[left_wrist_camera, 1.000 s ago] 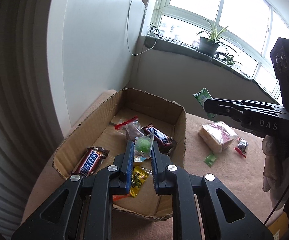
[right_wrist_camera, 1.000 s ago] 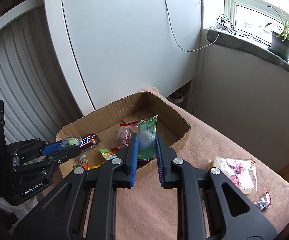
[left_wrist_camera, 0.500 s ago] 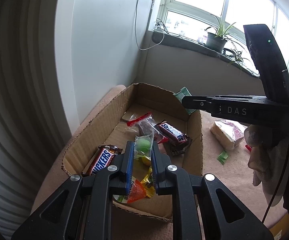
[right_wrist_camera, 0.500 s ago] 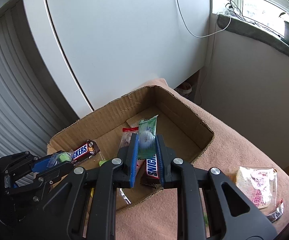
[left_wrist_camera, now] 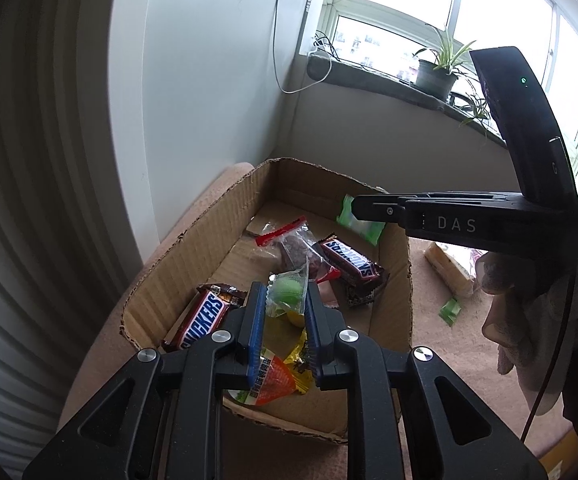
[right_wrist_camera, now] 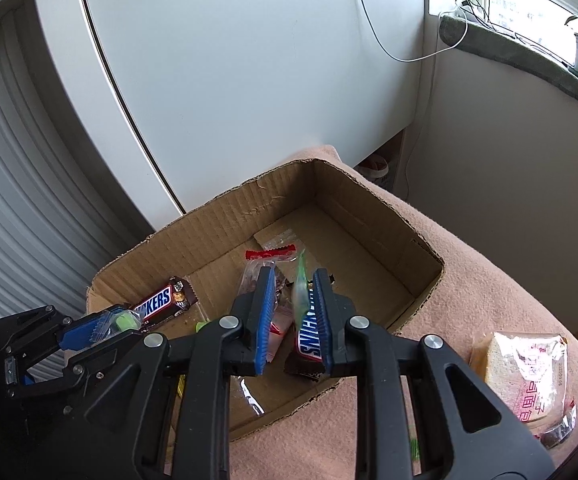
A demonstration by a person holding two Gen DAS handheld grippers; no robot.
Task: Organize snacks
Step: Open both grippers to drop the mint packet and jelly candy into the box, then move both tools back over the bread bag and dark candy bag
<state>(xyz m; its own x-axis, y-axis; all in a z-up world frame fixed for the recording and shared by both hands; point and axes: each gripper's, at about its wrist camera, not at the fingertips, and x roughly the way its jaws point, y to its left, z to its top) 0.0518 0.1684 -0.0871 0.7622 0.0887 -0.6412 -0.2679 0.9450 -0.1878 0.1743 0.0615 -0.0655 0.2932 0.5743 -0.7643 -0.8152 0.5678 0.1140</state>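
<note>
An open cardboard box [left_wrist_camera: 193, 240] [right_wrist_camera: 225, 216] sits on a pink cloth and holds two Snickers bars [left_wrist_camera: 205, 316] [left_wrist_camera: 349, 262], a red-topped clear bag [left_wrist_camera: 289, 240] and small candies. My left gripper [left_wrist_camera: 286, 300] is over the box's near end, shut on a clear packet with a green candy [left_wrist_camera: 287, 292]; it also shows in the right wrist view [right_wrist_camera: 123, 322]. My right gripper [right_wrist_camera: 292, 292] is over the box with its jaws parted; a thin green packet [right_wrist_camera: 300, 288] [left_wrist_camera: 359, 222] hangs edge-on against its right finger.
A wrapped sandwich [right_wrist_camera: 525, 368] [left_wrist_camera: 449, 264] and a small green packet [left_wrist_camera: 450, 311] lie on the cloth right of the box. A white wall panel is behind the box. A window sill with a potted plant [left_wrist_camera: 437, 72] is at the back.
Both grippers moved in over the box. The right gripper's jaws have spread apart, and the green packet has turned edge-on between them. The left gripper still holds its green candy packet.
</note>
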